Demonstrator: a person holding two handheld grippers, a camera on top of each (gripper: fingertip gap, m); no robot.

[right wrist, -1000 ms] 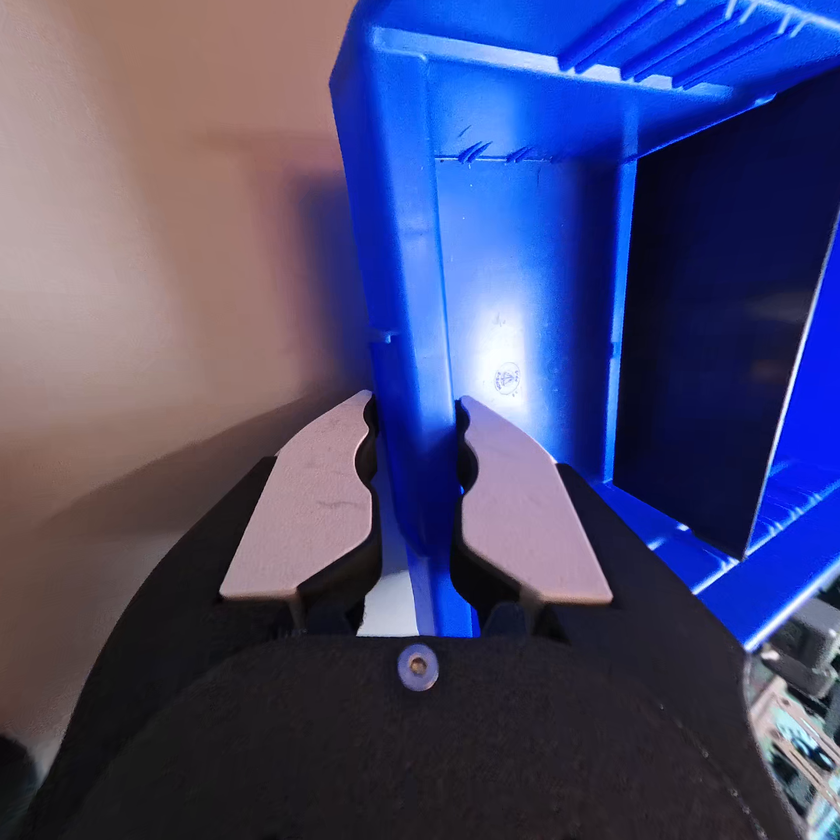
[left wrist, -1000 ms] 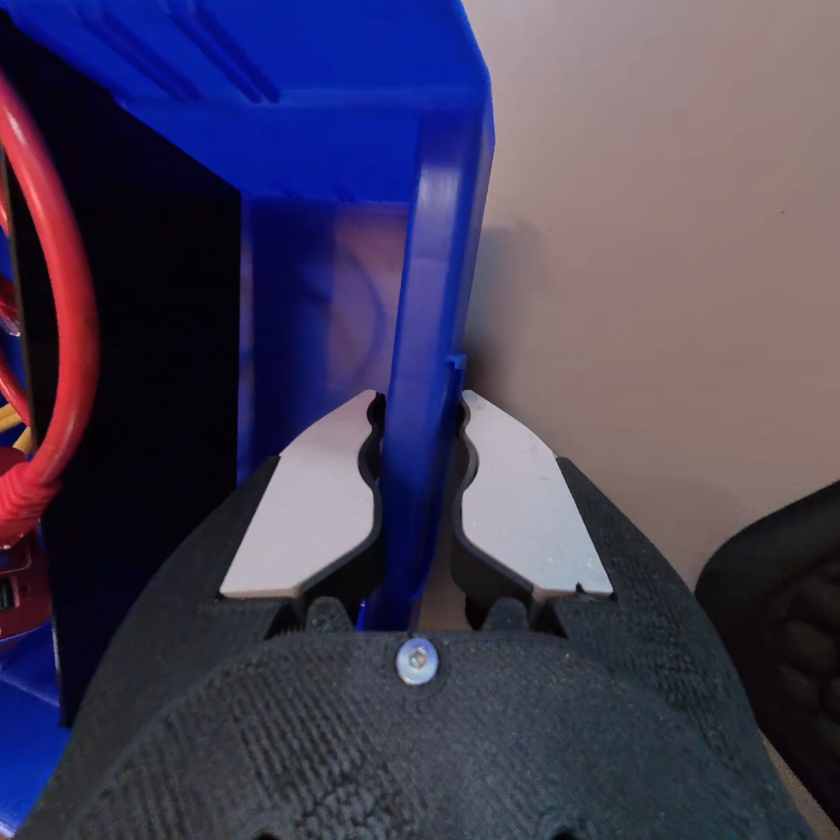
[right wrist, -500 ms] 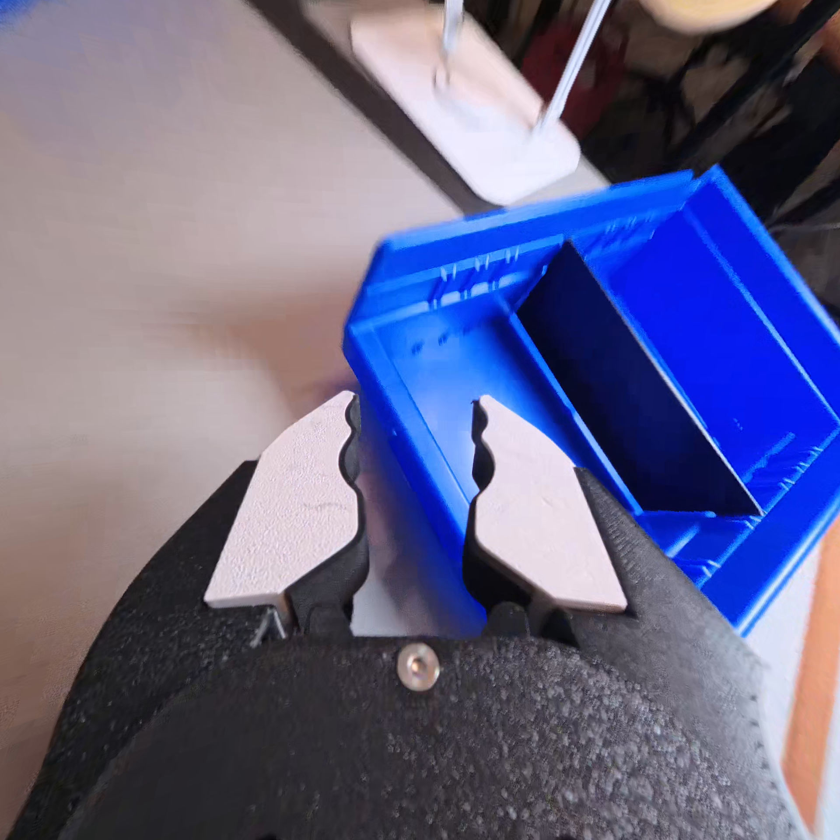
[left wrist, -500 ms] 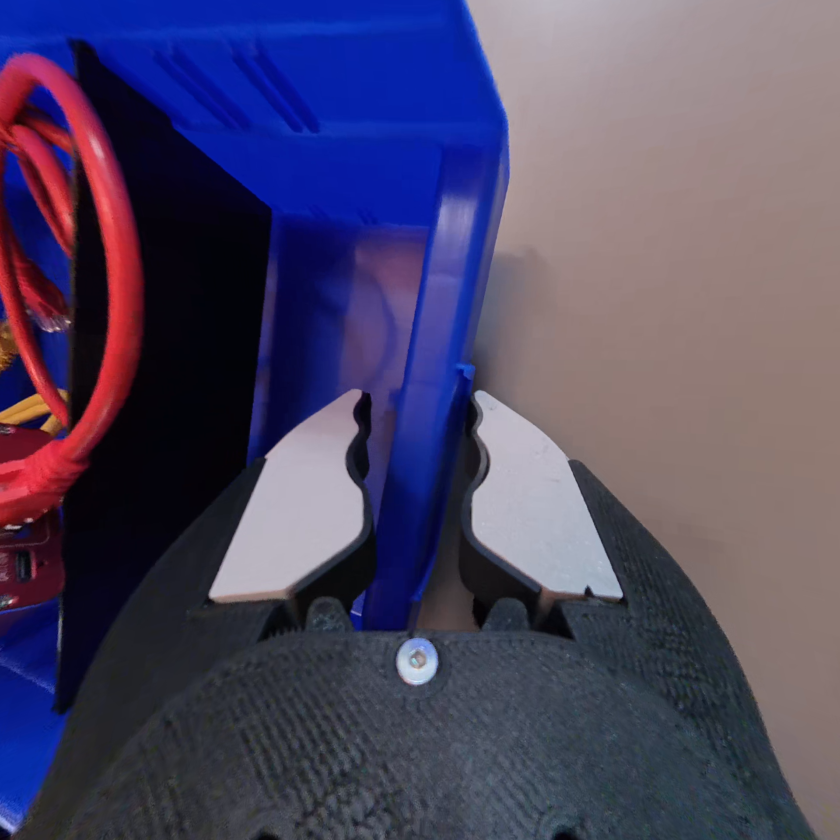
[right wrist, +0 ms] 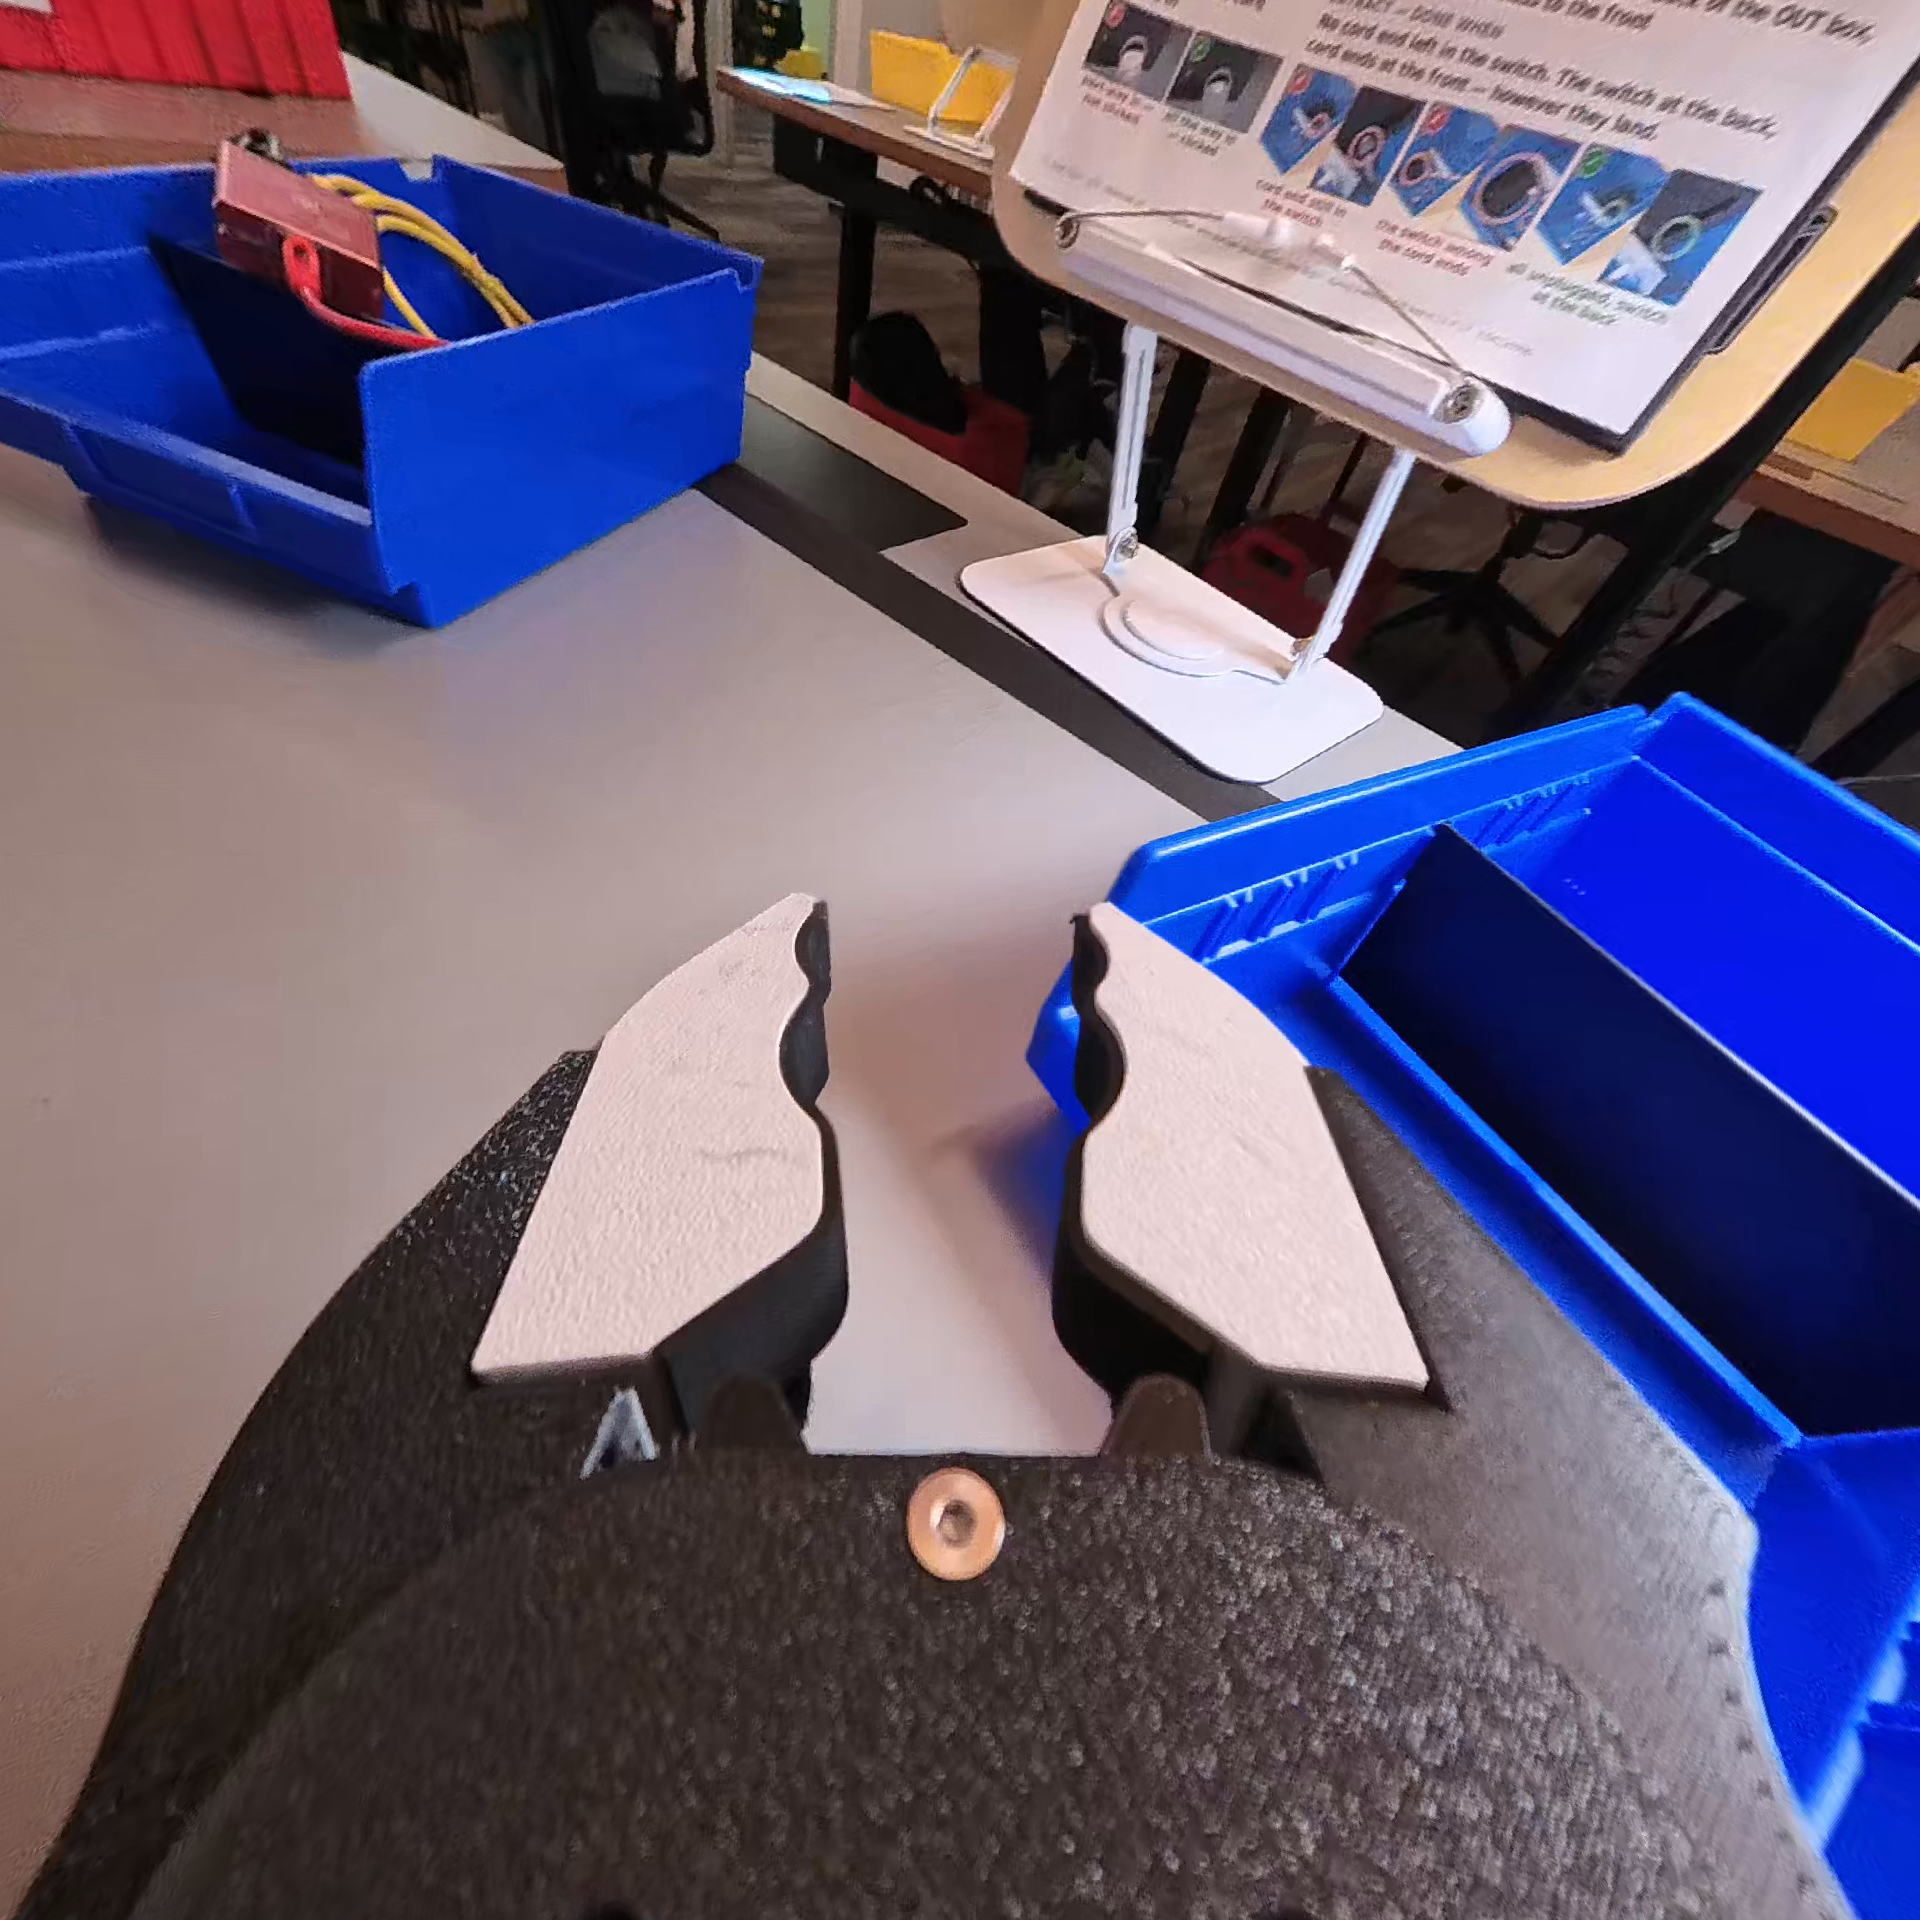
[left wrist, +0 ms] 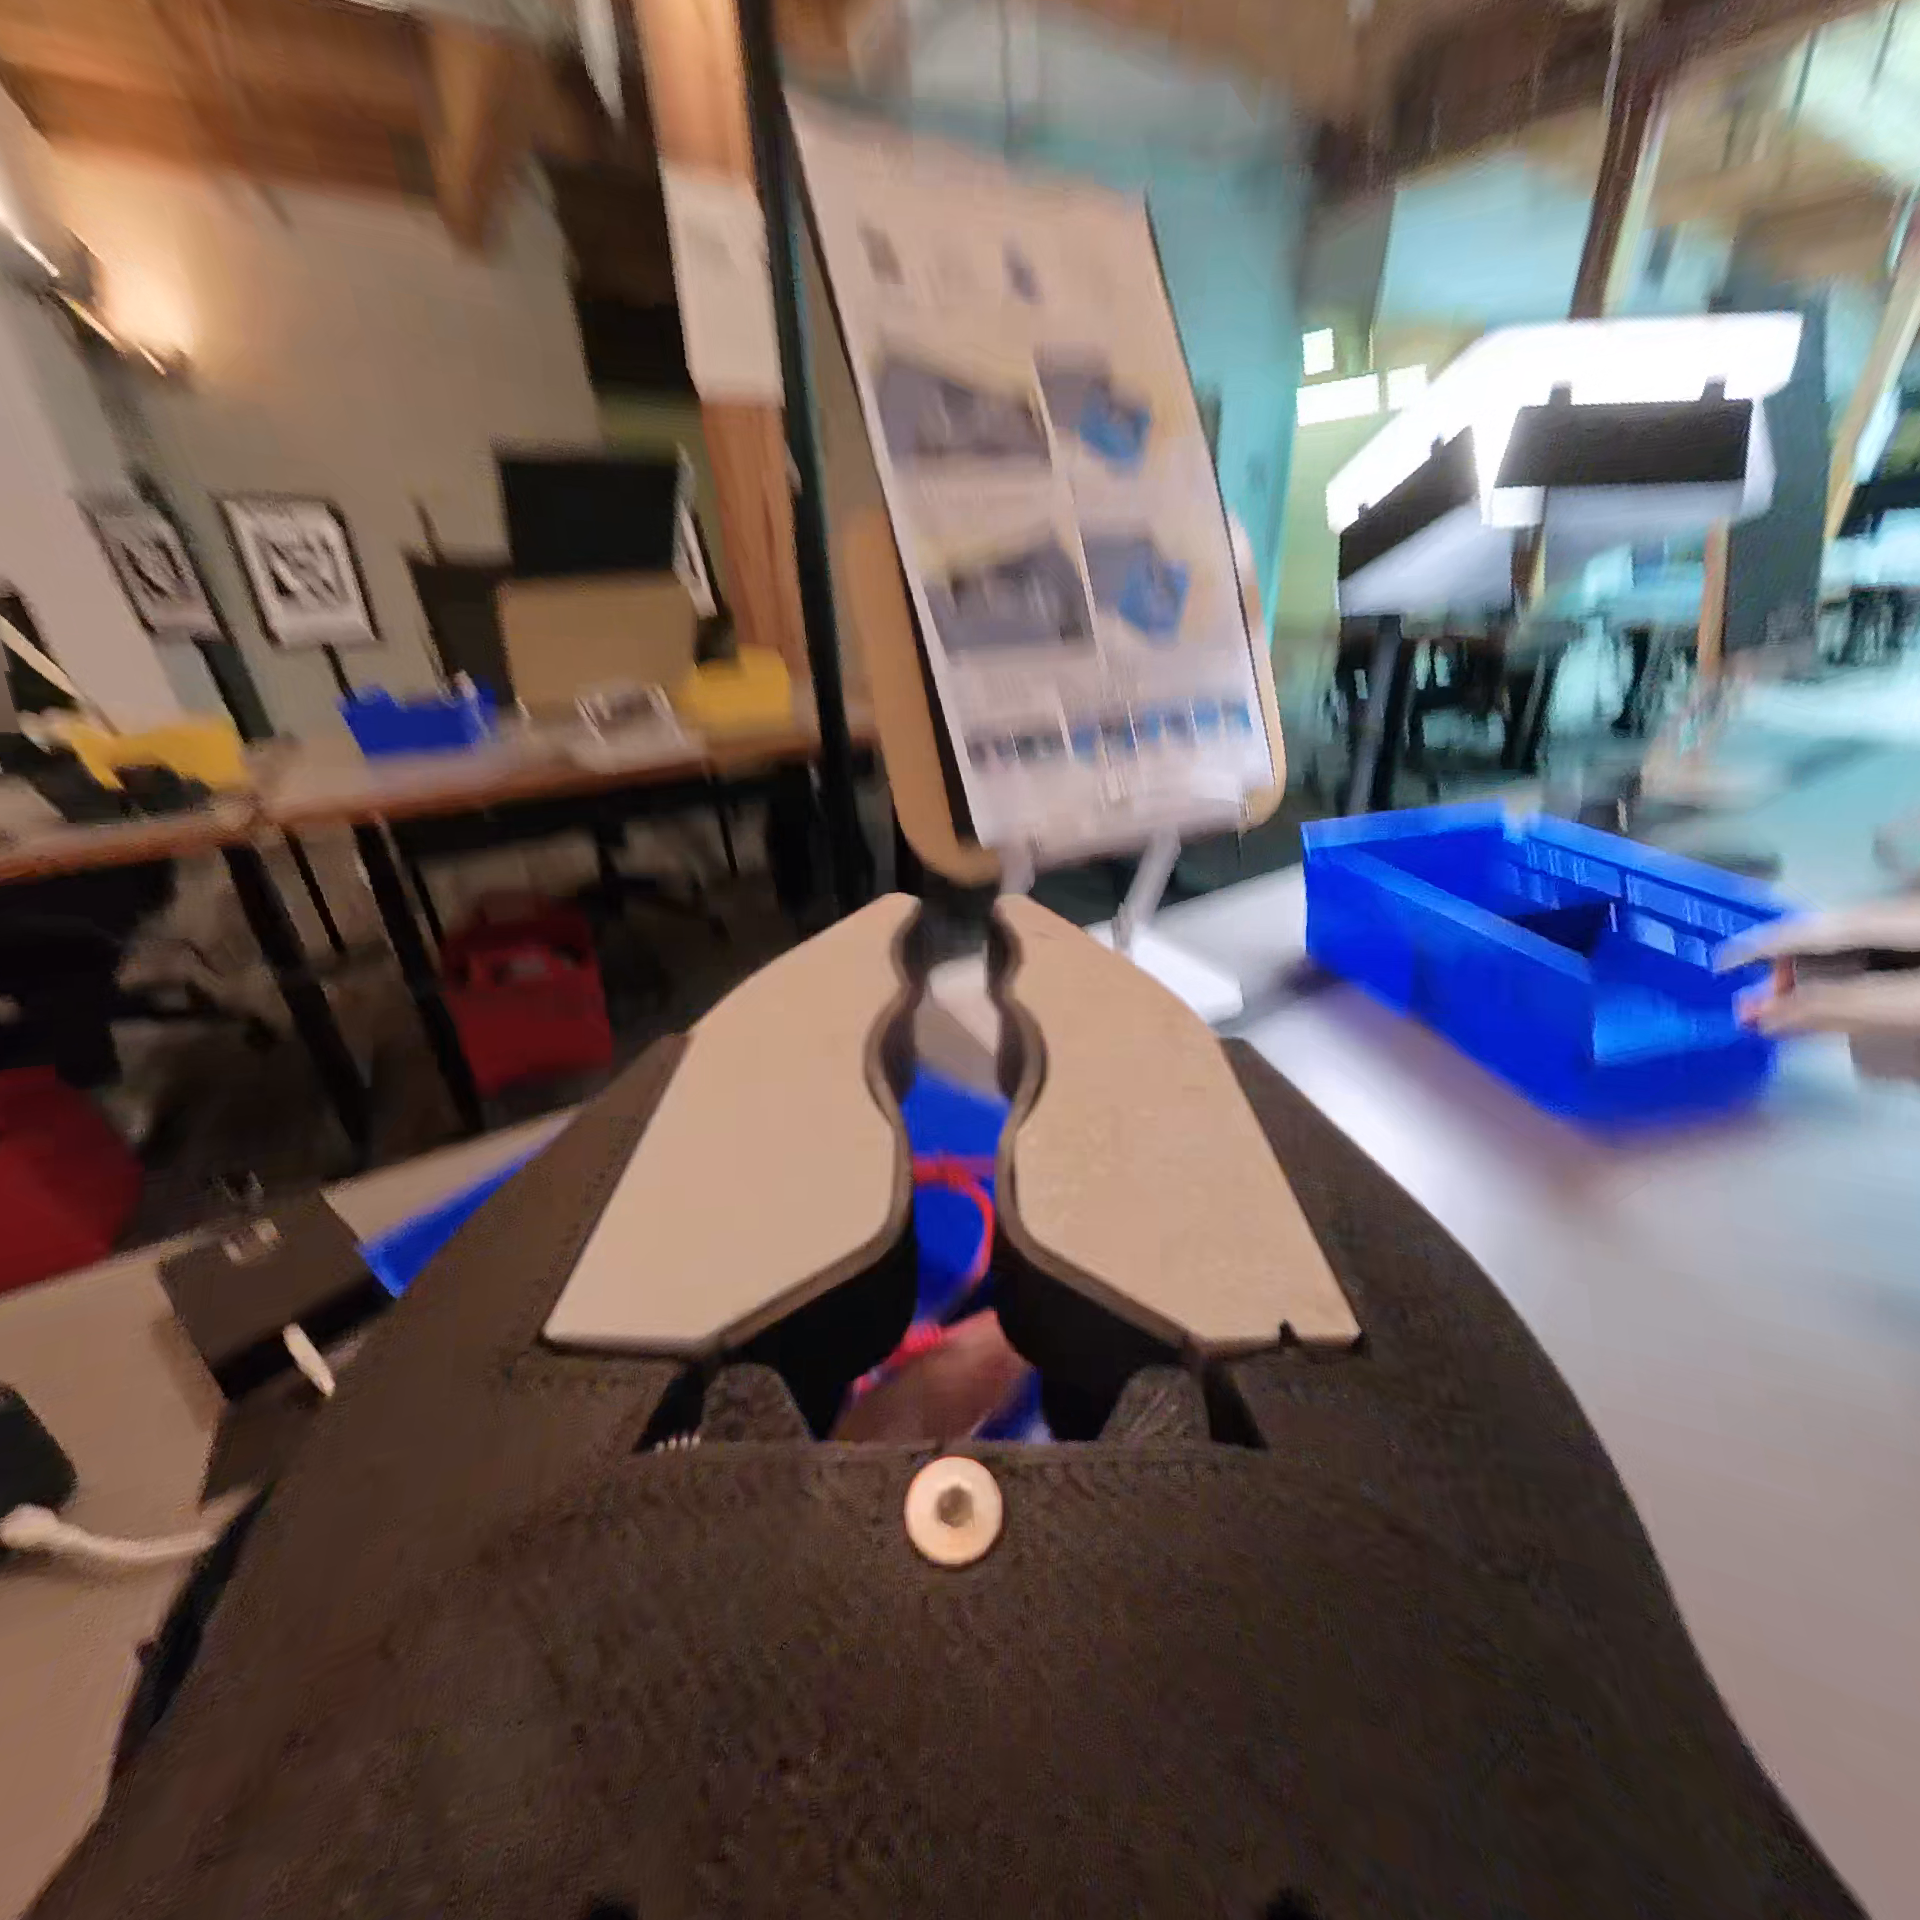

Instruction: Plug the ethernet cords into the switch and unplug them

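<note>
- Resting in the far blue bin (right wrist: 561, 416) on the grey table (right wrist: 364, 831), the red switch (right wrist: 296, 223) leans on a dark divider with a red cord (right wrist: 353, 317) and yellow cords (right wrist: 457, 270) trailing from it.
- The right gripper (right wrist: 948, 961) hangs over bare table just beside the near blue bin (right wrist: 1299, 883), its fingers (right wrist: 675, 1153) spread wide and holding nothing.
- The left gripper (left wrist: 956, 935) shows in a blurred view; its jaws are nearly together with a narrow gap, and nothing appears held. Blue plastic and a red loop (left wrist: 951, 1195) show below through the gap.
- A document stand (right wrist: 1174, 665) sits at the table's far edge, between the 2 bins.
- Likely handling: the switch is small, light and rigid, so it will slide when a plug is pushed; 1 gripper should pin its body by the long sides.
- The cords are limp and springy. Pinch each just behind the plug, on the stiff boot, not mid-loop.
- The plug's latch tab is thin and probably fragile; press it squarely when unplugging.
</note>
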